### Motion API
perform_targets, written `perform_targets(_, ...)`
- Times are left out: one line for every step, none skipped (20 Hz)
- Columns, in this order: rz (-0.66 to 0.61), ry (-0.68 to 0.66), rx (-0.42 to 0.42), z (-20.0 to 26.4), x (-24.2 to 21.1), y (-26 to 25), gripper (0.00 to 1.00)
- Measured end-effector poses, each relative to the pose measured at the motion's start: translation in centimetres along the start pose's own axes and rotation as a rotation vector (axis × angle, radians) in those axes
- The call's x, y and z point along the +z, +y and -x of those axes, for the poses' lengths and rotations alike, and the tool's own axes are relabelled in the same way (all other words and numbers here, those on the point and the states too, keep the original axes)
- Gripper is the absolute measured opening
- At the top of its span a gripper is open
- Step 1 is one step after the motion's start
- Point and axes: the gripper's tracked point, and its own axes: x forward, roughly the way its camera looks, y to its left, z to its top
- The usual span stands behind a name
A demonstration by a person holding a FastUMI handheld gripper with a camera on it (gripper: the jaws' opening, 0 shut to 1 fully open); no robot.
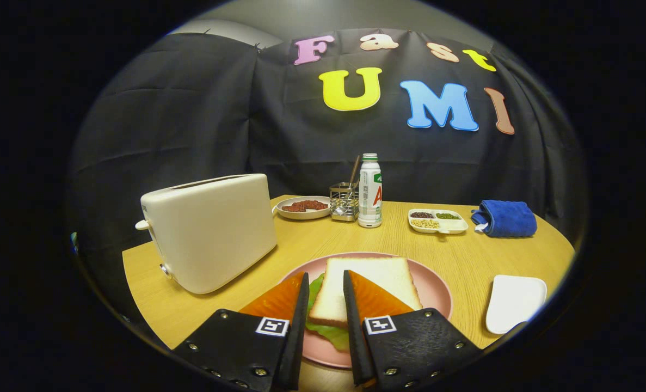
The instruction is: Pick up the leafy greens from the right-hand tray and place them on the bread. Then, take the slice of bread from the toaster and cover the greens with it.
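Note:
A white bread slice (377,275) lies flat on leafy greens (333,335), which stick out under its near and left edges, all on a pink plate (437,294). My gripper (325,274) hovers over the slice's near left part. Its fingers stand a narrow gap apart with the bread showing beneath that gap, and neither finger presses on the slice. The cream toaster (208,231) stands left of the plate; its slots are hidden from this angle. To the right of the plate sits the white tray (513,302), bare.
Along the back of the wooden table (464,256) are a plate of red food (303,207), a wire utensil caddy (344,202), a white bottle (370,190), a divided dish of beans (438,220) and a folded blue cloth (505,218).

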Motion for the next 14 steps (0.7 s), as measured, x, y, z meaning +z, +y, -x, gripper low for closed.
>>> perform_targets(0.005, -0.01, 0.0, 0.0, 0.1, 0.0, 0.36)
perform_targets(0.008, -0.016, -0.001, 0.1, 0.1, 0.0, 0.36)
perform_targets(0.011, -0.017, 0.002, 0.1, 0.2, 0.1, 0.36)
perform_targets(0.009, -0.017, 0.005, 0.0, 0.2, 0.1, 0.36)
perform_targets(0.003, -0.013, 0.012, -0.1, 0.1, 0.1, 0.36)
perform_targets(-0.005, -0.009, 0.022, -0.2, 0.1, 0.1, 0.36)
perform_targets(-0.014, -0.008, 0.024, -0.2, 0.4, -0.2, 0.36)
perform_targets(-0.022, -0.013, 0.025, 0.0, 0.8, -0.5, 0.36)
perform_targets(-0.027, -0.026, 0.024, 0.2, 1.5, -0.9, 0.36)
perform_targets(-0.023, -0.045, 0.019, 0.5, 2.6, -1.8, 0.36)
perform_targets(-0.015, -0.065, 0.017, 0.7, 3.6, -2.7, 0.36)
perform_targets(-0.004, -0.081, 0.005, 1.0, 4.4, -4.0, 0.36)
perform_targets(0.001, -0.094, -0.01, 1.4, 5.3, -5.3, 0.36)
perform_targets(0.003, -0.11, -0.025, 1.8, 6.2, -6.8, 0.36)
